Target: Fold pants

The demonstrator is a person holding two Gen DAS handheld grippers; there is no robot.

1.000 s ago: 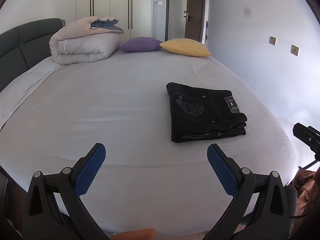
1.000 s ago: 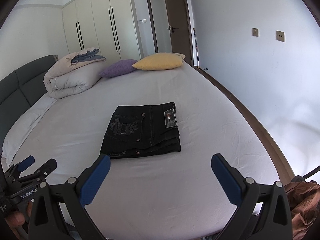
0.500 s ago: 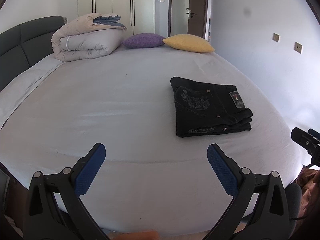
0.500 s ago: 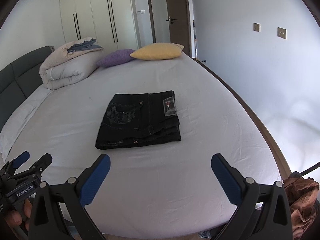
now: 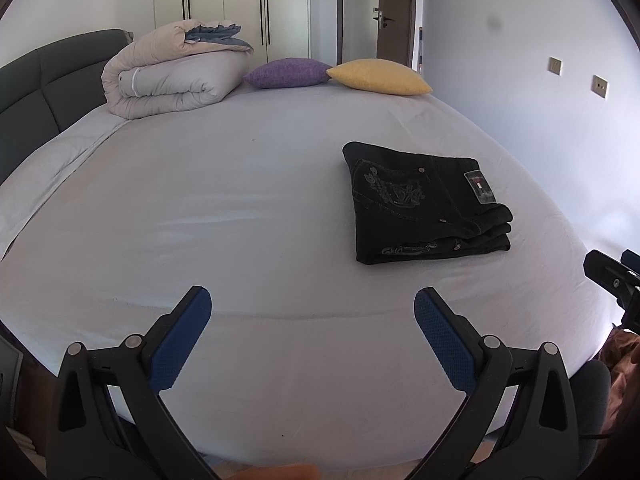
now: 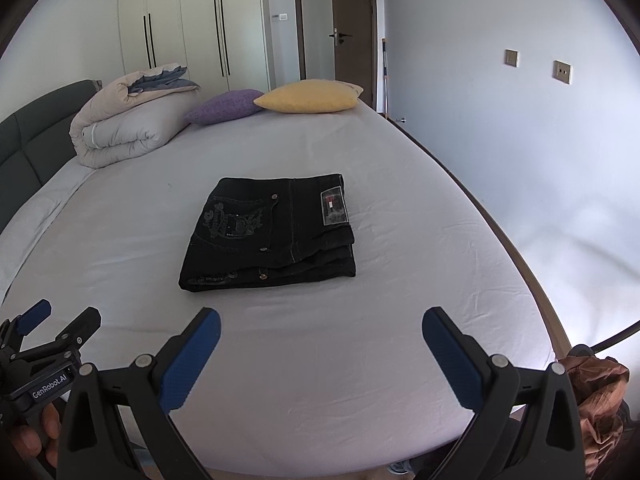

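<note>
Hovering over the near edge of the bed (image 6: 400,360), both tools empty: left gripper (image 5: 312,320) spread wide with nothing between its blue pads (image 5: 180,344), right gripper (image 6: 320,340) equally wide, gripping nothing. Lying ahead of the right fingers and slightly toward the left one, well apart from the tips: black pants (image 6: 272,232), stacked in a compact rectangle, back pocket and label uppermost. Seen past the left fingers, off beyond the right one (image 5: 432,204). Judged essentially finished, layers squared, only a slight stagger at the near edge. For a clean close: keep fingers clear of the stack, avoid snagging the sheet, nudge the lower layer flush only if needed, pressing flat rather than pinching.
</note>
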